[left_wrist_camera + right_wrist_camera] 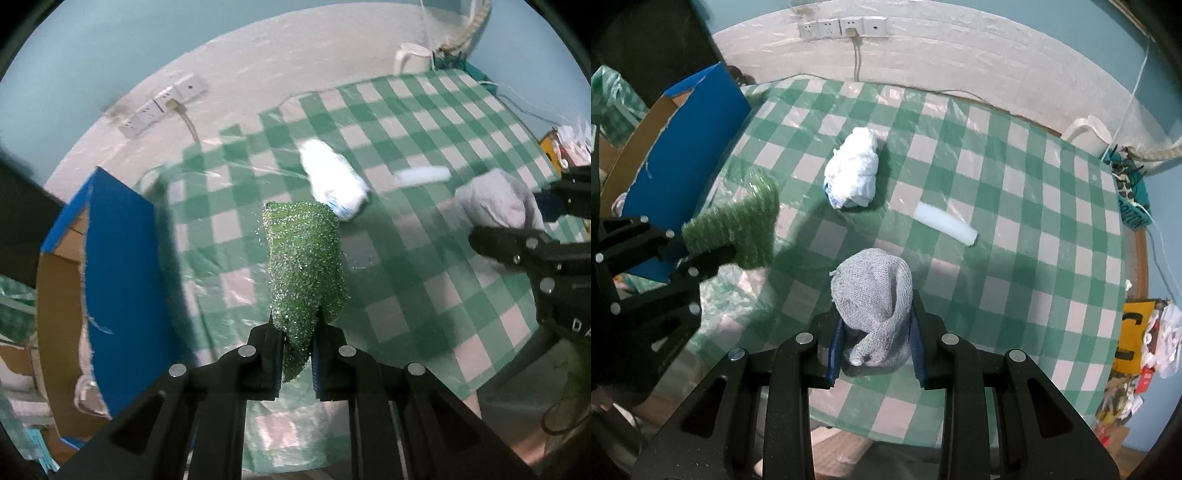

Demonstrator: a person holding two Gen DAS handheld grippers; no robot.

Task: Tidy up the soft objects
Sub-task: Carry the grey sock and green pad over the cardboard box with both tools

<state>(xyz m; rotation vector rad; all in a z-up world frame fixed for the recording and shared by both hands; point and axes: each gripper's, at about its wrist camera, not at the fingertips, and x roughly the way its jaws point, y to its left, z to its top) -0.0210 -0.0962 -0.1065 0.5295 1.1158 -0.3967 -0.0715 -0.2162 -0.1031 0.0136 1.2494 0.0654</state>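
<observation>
A: What has the left hand-held gripper got?

B: It's clenched on a glittery green scrubbing cloth, lifted above the checked surface beside the blue box; the cloth's lower end is hidden between the pads.

A: And the right hand-held gripper?

B: Grasping a grey knitted cloth on the surface. The white bundle and white roll lie apart, blurred in the left view.
</observation>
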